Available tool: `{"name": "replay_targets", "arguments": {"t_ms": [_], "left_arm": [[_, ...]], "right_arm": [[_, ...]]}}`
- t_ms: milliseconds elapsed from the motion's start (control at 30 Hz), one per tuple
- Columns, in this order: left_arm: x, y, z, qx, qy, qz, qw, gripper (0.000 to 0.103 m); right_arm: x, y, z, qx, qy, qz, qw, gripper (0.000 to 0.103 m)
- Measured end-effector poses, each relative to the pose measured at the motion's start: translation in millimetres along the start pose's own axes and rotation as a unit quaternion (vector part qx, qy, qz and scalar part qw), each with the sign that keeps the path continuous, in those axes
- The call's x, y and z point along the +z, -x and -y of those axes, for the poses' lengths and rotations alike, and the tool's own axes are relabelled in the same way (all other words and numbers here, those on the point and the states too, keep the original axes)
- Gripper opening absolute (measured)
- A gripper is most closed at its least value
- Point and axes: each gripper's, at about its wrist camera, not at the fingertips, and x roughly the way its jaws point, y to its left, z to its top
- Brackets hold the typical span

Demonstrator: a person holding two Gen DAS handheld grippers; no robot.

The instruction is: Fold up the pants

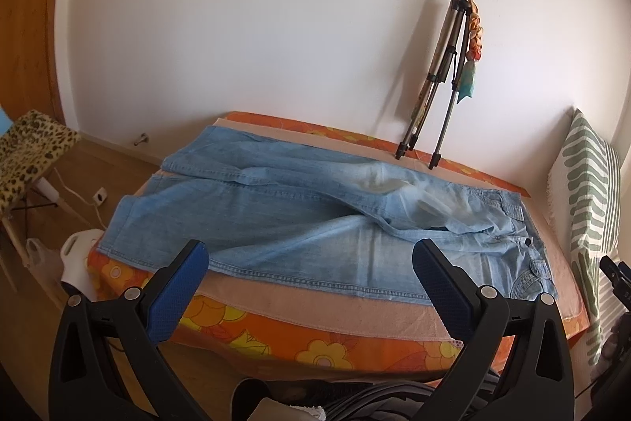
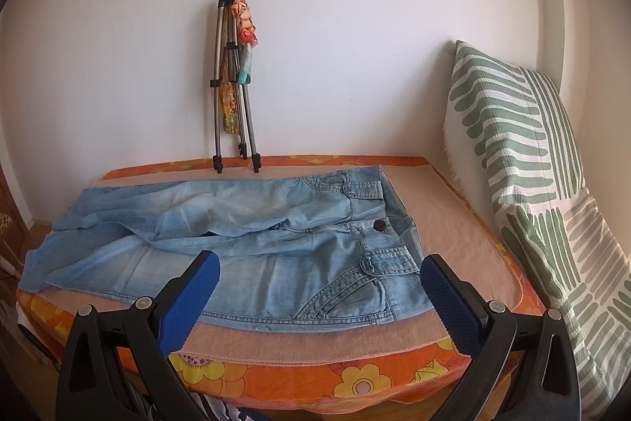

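Observation:
Light blue denim pants [image 1: 299,216] [image 2: 244,247] lie spread flat on a pink towel [image 1: 323,314] [image 2: 315,340] over a bed with an orange flowered cover [image 2: 355,381]. The waist with its dark button [image 2: 380,225] points right and the legs run left. My left gripper [image 1: 309,255] hovers open over the near leg. Above the hip pocket area my right gripper [image 2: 321,267] is open too. Neither has cloth between its blue pads [image 1: 177,294] [image 2: 189,298].
A folded tripod [image 1: 445,81] [image 2: 232,85] with a colourful cloth leans on the white wall behind the bed. A green striped pillow [image 1: 583,192] [image 2: 524,160] stands at the right end. Left of the bed: a leopard-print stool [image 1: 27,152], cables and a white object [image 1: 79,255].

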Motion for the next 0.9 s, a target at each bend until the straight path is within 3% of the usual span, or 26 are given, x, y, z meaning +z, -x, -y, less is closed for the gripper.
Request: {"name": "replay_targets", "arguments": {"t_ms": [567,900], "left_arm": [[0.2,0.4,-3.5,0.002,0.005,0.002,1.0,0.103],[4.5,2.0,-19.7,0.022,0.002,0.012,0.9997,0.103]], "right_arm": [[-0.5,-0.3,-0.9,-0.001,0.005,0.001,1.0,0.103],[3.5,0.2,-2.4,0.008,0.016,0.012,1.0,0.102]]}}
